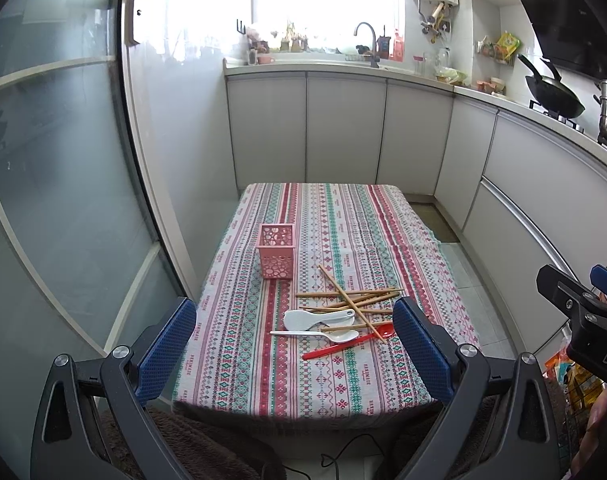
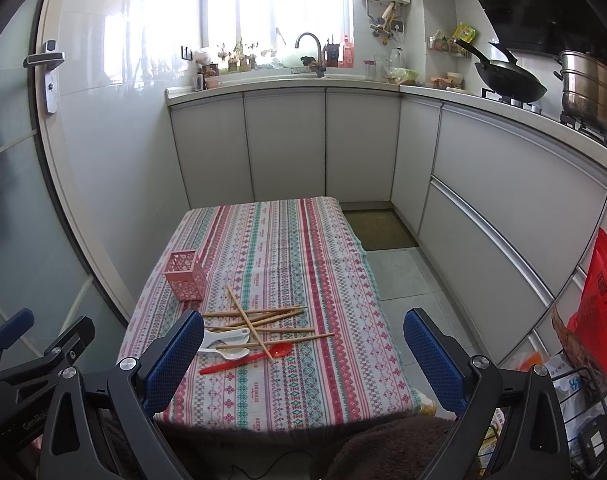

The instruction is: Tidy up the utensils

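Observation:
A pink perforated holder (image 1: 275, 251) (image 2: 186, 277) stands upright on the striped tablecloth (image 1: 343, 220) (image 2: 279, 240). Right of it lie several wooden chopsticks (image 1: 351, 298) (image 2: 259, 320) in a crossed heap. Below them rest a white rice paddle (image 1: 315, 318) (image 2: 227, 336), a white spoon (image 1: 323, 335) (image 2: 229, 354) and a red spoon (image 1: 349, 345) (image 2: 247, 358). My left gripper (image 1: 295, 344) is open, held back over the table's near edge, nothing between its blue pads. My right gripper (image 2: 303, 356) is open too, equally far back and empty. Each gripper shows at the edge of the other's view.
White cabinets run along the back and right, with a sink, faucet (image 2: 309, 46), wok (image 2: 507, 80) and steel pot (image 2: 587, 88) on the counter. A glass door (image 1: 55, 160) stands left. A red bag (image 2: 599, 300) and wire basket sit right. Brown fleece lies below the table edge.

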`<state>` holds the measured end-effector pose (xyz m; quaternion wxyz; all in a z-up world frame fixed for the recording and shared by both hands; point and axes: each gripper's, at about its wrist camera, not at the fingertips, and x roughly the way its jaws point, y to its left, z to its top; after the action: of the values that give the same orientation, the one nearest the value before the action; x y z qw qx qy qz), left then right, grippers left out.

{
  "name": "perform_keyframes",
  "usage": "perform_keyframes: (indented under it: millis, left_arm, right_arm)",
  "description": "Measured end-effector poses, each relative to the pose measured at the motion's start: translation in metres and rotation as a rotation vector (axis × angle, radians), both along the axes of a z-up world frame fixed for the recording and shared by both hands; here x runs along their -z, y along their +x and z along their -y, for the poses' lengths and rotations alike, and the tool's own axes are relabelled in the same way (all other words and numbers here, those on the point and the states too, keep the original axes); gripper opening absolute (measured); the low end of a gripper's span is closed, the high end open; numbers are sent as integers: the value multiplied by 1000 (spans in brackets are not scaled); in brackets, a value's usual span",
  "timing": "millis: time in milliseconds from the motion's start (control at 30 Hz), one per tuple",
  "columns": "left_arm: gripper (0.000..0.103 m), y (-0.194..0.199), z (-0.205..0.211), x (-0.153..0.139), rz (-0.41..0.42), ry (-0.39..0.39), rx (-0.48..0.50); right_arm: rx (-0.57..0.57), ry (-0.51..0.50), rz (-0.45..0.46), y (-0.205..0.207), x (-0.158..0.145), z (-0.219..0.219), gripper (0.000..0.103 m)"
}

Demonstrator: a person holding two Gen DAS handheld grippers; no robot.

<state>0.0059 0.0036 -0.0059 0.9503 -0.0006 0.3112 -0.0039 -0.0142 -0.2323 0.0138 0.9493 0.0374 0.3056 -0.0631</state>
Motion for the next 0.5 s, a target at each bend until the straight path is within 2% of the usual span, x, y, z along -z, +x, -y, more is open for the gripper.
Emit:
perform_keyframes:
  millis: [500]
  left_arm:
    - [100,0,-1,1,0,0,-4]
  right_arm:
    - [-7,-2,-6,3,2,-2,101]
